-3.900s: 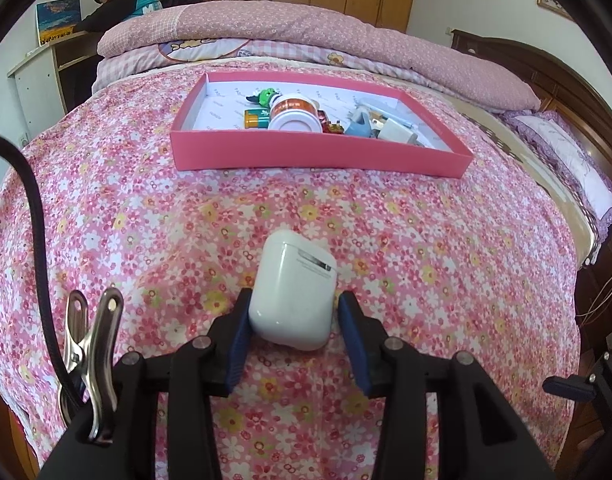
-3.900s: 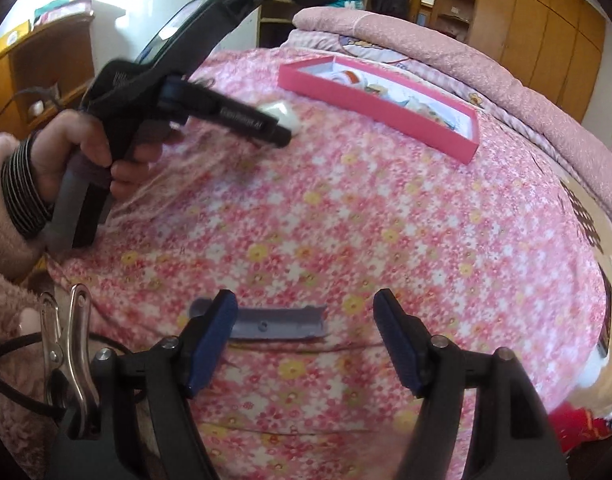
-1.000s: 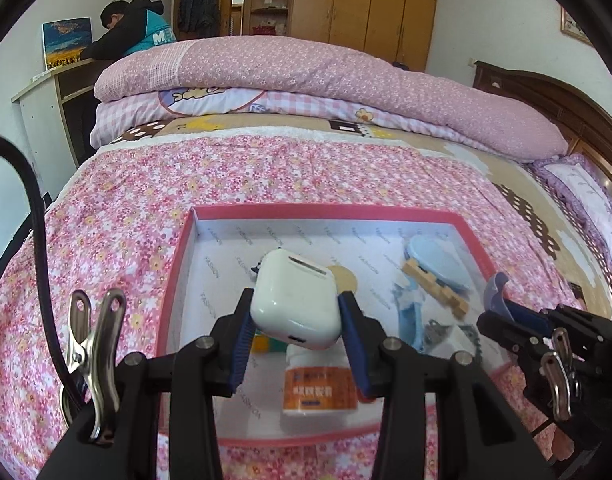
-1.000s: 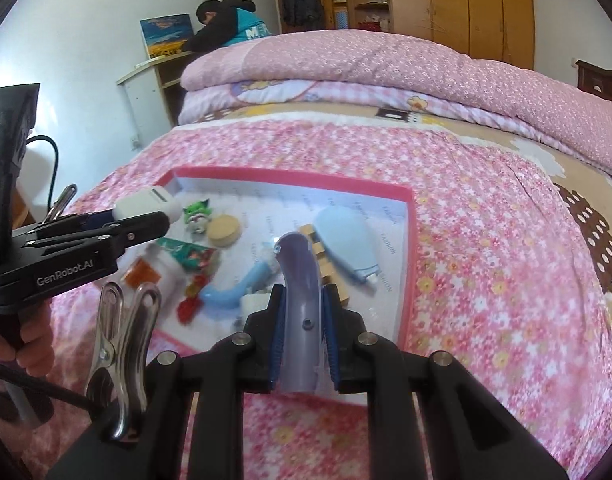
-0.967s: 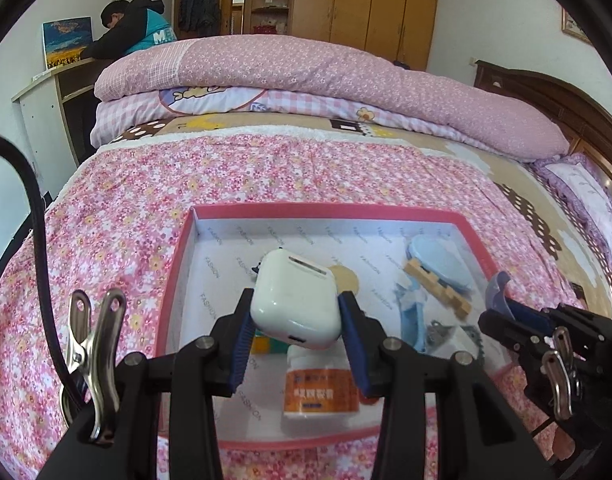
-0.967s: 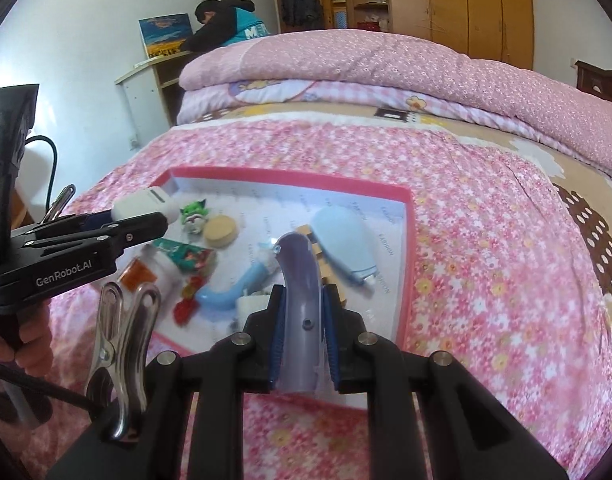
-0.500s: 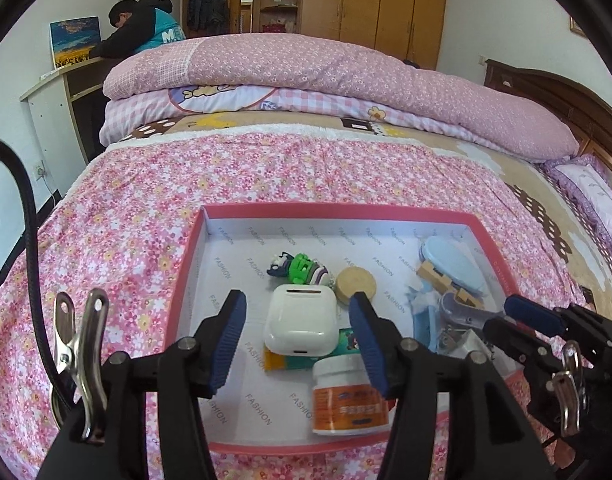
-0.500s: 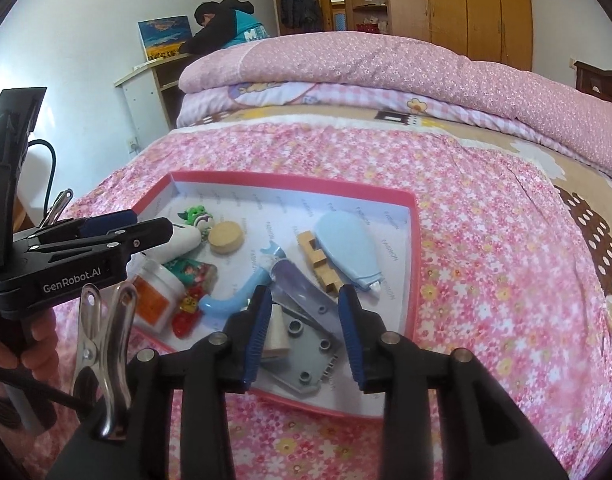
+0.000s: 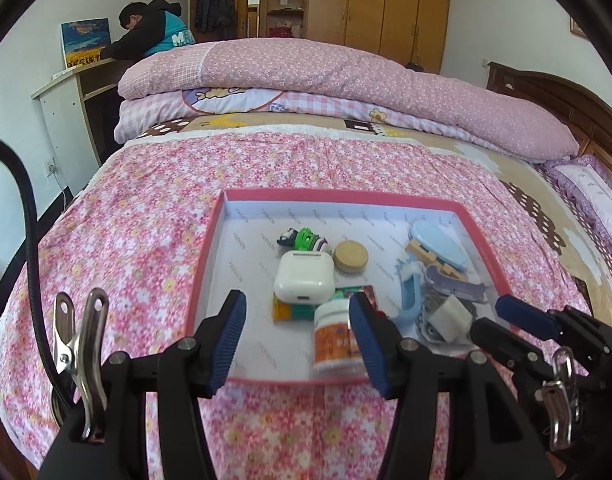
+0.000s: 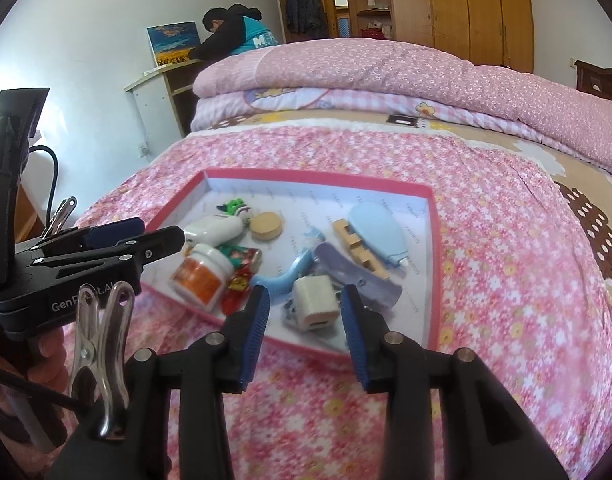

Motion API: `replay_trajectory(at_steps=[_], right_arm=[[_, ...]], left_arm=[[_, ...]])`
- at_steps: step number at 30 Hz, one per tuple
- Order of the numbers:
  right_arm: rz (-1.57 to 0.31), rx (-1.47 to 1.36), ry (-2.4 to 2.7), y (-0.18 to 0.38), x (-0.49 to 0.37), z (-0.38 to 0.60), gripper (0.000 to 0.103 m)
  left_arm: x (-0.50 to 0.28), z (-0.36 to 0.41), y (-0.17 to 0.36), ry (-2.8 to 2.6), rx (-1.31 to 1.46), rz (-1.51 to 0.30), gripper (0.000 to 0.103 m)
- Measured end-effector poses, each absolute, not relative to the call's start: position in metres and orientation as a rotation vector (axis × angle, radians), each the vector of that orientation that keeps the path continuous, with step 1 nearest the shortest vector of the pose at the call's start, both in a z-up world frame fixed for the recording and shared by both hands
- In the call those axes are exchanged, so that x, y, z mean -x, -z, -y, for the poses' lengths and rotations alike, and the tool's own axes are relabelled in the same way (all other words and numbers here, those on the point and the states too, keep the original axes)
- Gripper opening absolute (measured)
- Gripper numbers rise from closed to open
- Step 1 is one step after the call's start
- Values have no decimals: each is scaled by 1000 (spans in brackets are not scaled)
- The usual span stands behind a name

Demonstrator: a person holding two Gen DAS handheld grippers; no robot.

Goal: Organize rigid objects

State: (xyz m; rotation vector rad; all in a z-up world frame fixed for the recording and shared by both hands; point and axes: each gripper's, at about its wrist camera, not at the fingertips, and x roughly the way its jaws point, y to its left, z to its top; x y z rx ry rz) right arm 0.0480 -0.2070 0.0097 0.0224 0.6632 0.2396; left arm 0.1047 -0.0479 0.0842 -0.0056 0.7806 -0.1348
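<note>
A pink tray [image 9: 210, 264] lies on the flowered bedspread. In it, the white earbud case [image 9: 304, 282] rests on a green and orange packet, beside a wooden disc [image 9: 350, 255]. My left gripper [image 9: 297, 308] hangs open above the tray's near edge, holding nothing. The lilac clip [image 10: 354, 272] lies in the tray's right half by a white charger cube [image 10: 316, 306]. My right gripper [image 10: 305, 300] is over that near corner with its jaws opening; nothing is pressed between them. Each gripper shows in the other's view: the right gripper [image 9: 518, 320] and the left gripper [image 10: 158, 236].
The tray also holds an orange-labelled white bottle [image 9: 336, 340], a light blue oval gadget [image 9: 438, 242], a wooden piece and a green toy. A folded pink quilt [image 9: 346, 76] lies across the far bed. A person [image 9: 154, 32] sits at a desk, back left. The dark headboard [image 9: 566, 100] is at right.
Both grippers have opened and let go: the earbud case and the lilac clip now lie in the tray. Both grippers have drawn back toward the tray's near edge.
</note>
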Motion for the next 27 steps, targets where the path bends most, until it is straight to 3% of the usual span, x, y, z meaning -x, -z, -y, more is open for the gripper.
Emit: replay_trajectory(at_steps=[27], right_arm=[[-723,-95,-190,13,15,193,40]], left_arm=[[-33,31,-55,107,40,-857,57]])
